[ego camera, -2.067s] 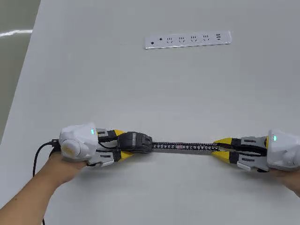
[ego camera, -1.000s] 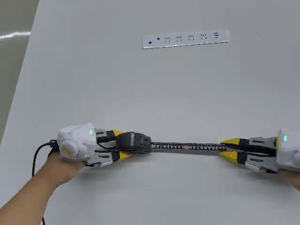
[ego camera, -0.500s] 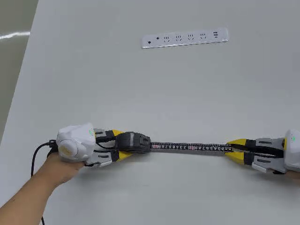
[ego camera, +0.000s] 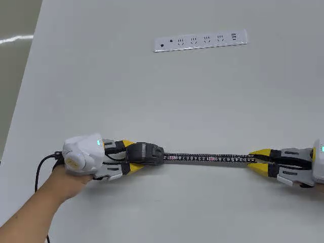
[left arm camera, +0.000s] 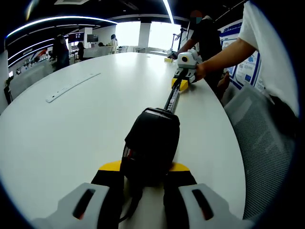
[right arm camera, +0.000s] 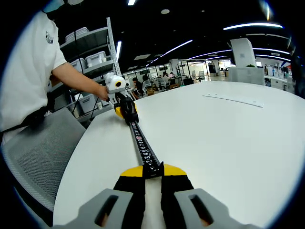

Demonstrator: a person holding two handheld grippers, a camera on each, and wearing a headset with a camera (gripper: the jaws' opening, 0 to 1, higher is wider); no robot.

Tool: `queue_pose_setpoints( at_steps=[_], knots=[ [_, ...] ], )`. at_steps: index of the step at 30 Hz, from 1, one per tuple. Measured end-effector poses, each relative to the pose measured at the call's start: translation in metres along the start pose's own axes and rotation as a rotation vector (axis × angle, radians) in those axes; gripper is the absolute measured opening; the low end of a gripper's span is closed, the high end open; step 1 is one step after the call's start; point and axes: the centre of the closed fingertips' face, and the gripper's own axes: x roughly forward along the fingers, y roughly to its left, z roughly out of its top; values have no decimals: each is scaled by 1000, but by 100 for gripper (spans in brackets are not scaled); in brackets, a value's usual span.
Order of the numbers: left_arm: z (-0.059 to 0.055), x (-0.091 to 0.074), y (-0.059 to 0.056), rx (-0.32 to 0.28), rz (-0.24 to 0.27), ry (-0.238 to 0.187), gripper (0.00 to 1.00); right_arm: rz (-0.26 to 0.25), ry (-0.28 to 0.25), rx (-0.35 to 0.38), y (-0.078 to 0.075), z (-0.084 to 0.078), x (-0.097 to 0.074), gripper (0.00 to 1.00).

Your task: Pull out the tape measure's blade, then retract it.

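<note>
The left gripper (ego camera: 130, 155) is pressed onto the tape measure case (ego camera: 145, 153), which is pinched between the yellow jaw tips and rests on the white table (ego camera: 152, 91) at about 7 o'clock in the head view. From the case, the blade (ego camera: 207, 158) is run out low along the table toward 3 o'clock, numerals up. It ends at the right gripper (ego camera: 255, 160), whose jaws are closed on the blade's end, as is confirmed in the right gripper view. Compared with the pictures of the preceding two seconds, the right gripper is displaced further toward 3 o'clock and a longer run of blade is exposed, while the case is kept at the same place. The pull-out step is therefore judged to be under way or near its end, and retraction is not yet begun. A power strip (ego camera: 201, 40) is located at 12 o'clock, well apart from the work.
</note>
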Motion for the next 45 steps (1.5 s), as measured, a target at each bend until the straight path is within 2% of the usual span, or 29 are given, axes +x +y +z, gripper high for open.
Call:
queue_pose_setpoints(
  at_steps=[4,13,16,19,39,45],
  knots=[
    [0,0,0,0,1,0,28,3,14,-5,0,-3,-3,9],
    [2,0,-2,0,1,2,28,-8,-6,18,-3,-3,-16,8],
    [2,0,-3,3,1,5,28,0,5,11,-1,-6,-19,8],
    [3,0,-3,0,1,4,28,-18,-1,21,-6,-7,-24,8],
    [4,1,-3,-1,-3,0,28,-22,36,-18,-2,-16,-20,11],
    [3,1,-3,-4,-3,-1,28,-26,31,-14,-3,-15,-20,11]
  ],
)
